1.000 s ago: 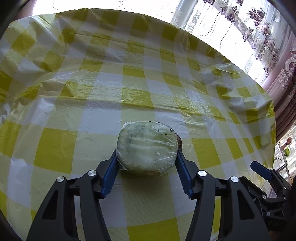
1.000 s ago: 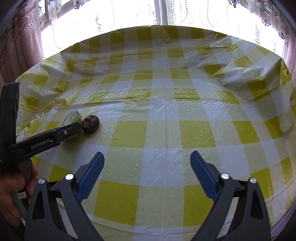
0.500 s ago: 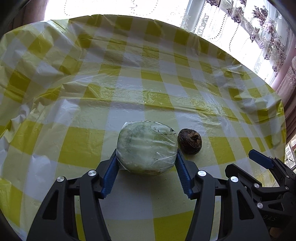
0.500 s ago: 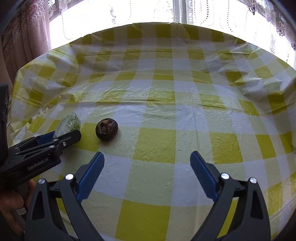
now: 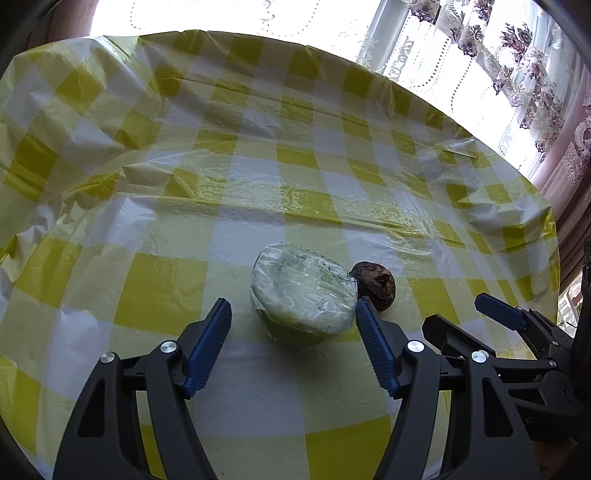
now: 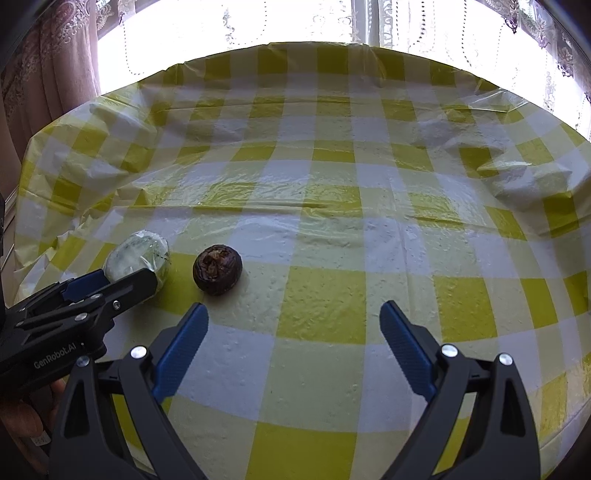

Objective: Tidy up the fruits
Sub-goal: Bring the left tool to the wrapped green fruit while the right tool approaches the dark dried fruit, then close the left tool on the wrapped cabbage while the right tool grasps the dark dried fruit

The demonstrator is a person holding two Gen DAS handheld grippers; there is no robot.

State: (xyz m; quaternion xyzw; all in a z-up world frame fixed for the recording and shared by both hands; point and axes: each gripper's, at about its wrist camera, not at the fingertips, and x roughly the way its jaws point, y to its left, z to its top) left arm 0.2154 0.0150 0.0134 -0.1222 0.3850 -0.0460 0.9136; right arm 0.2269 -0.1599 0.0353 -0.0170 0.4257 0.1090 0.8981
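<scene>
Yellow-checked plastic tablecloth (image 6: 325, 321) by curtained window (image 6: 258, 22); both hand-held grippers released, left (image 5: 293, 339) just opened, right (image 6: 293, 347) empty

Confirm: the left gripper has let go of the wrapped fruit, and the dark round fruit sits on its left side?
Not quite. The left gripper has just opened off the wrapped fruit, but the dark fruit sits on its right side, as the left wrist view shows.
</scene>
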